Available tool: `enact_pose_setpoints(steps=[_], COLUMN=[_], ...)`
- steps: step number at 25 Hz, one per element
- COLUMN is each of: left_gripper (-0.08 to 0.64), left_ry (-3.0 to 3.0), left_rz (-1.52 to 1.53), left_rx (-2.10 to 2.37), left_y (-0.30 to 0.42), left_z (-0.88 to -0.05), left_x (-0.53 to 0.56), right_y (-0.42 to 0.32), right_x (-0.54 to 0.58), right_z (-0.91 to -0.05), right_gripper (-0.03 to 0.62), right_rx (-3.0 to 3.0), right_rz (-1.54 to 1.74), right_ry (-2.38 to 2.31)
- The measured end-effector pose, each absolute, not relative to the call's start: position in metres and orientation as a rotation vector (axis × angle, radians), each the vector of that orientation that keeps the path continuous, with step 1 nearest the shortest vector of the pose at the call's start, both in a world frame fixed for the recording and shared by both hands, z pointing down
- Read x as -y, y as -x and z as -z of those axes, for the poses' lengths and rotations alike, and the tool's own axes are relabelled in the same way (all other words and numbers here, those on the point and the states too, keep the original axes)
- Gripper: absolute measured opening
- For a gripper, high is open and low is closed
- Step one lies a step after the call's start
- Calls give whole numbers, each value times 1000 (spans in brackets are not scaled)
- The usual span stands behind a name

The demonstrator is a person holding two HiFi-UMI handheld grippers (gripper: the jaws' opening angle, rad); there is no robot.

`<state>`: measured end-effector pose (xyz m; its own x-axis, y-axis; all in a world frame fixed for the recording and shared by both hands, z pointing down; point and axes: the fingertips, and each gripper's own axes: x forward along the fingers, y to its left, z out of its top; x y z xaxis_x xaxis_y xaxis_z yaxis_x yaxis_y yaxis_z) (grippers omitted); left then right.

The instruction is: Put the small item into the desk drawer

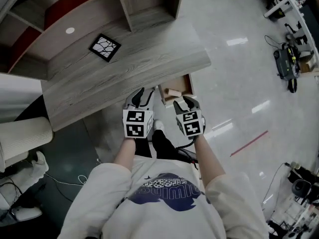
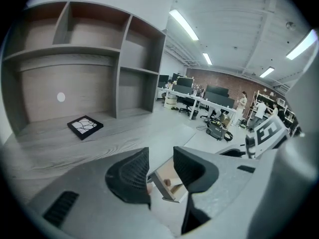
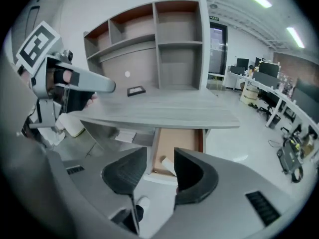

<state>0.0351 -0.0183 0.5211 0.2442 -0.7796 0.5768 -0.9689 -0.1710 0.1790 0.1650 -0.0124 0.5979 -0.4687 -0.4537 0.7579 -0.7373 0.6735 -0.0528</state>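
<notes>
The desk drawer [image 1: 186, 83] stands pulled out under the right end of the grey wooden desk [image 1: 124, 68]. A small pale cylindrical item [image 1: 172, 92] lies inside it near the front, apart from both grippers. My left gripper [image 1: 141, 96] hovers just left of the drawer, open and holding nothing. My right gripper [image 1: 186, 102] hangs in front of the drawer, also open and holding nothing. In the right gripper view the item [image 3: 167, 164] shows in the drawer [image 3: 180, 142] through the gap of the gripper [image 3: 160, 156]. The left gripper [image 2: 160, 154] looks down on the drawer's corner [image 2: 164, 189].
A black-framed picture [image 1: 104, 47] lies on the desk in front of the shelf unit [image 1: 149, 6]. A white chair [image 1: 22, 133] stands at the left. My white shoe [image 1: 158, 126] is below the drawer. Floor equipment [image 1: 286, 63] sits far right on the glossy floor.
</notes>
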Motion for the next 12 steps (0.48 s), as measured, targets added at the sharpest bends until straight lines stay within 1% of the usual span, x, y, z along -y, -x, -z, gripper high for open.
enact_pose_setpoints(steps=[4,6,8,10,12], left_gripper=[153,151,136,108,43], left_ry=[-2050,-2088,-2151,-2215,-2273], left_rz=[-489,-457,-412,-369,-325], left_rx=[1575,1591,1622,1662,1714], left_y=[-42,-42,-40,-36,-32], left_z=[-505,-492,-475,-456,-435], left_x=[14,14,15,16,15], right_y=[-168,-169,-171,-172,-173], right_x=[-8,-8,-5,0,2], right_z=[-556,-533,-508,-482,-457], right_gripper=[152,123,72,14,-1], right_rx=[2176,2216,2245,2274,2312], right_rz=[-517,-485,-397,-292,-208], right_ry=[-1039,-1131,-1230,-1312,-1372])
